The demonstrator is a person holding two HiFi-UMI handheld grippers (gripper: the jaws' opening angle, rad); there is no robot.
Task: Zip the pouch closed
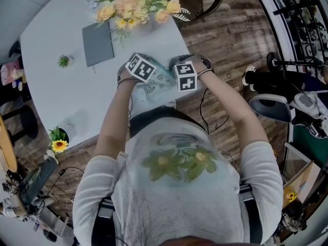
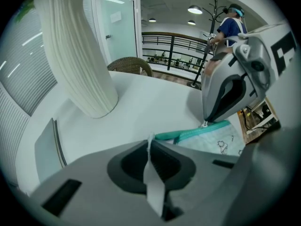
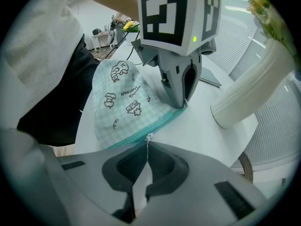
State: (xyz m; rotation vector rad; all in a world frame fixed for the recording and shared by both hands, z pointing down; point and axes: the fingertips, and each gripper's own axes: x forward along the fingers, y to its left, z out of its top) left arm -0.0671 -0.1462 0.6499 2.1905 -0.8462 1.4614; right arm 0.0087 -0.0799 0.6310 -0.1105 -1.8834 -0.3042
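A pale mint checked pouch with cartoon prints and a teal zipper lies at the near edge of the white table, between both grippers. My left gripper is shut on a pale strip of fabric at one end of the pouch. In the right gripper view, my right gripper is shut on the small zipper pull on the teal zipper band of the pouch. The left gripper stands at the far end of that band. From above, the marker cubes hide both sets of jaws.
A white ribbed vase of yellow and peach flowers stands at the table's far side, a grey notebook to its left. A tiny potted plant sits further left. The table's edge and wood floor lie just right of the pouch.
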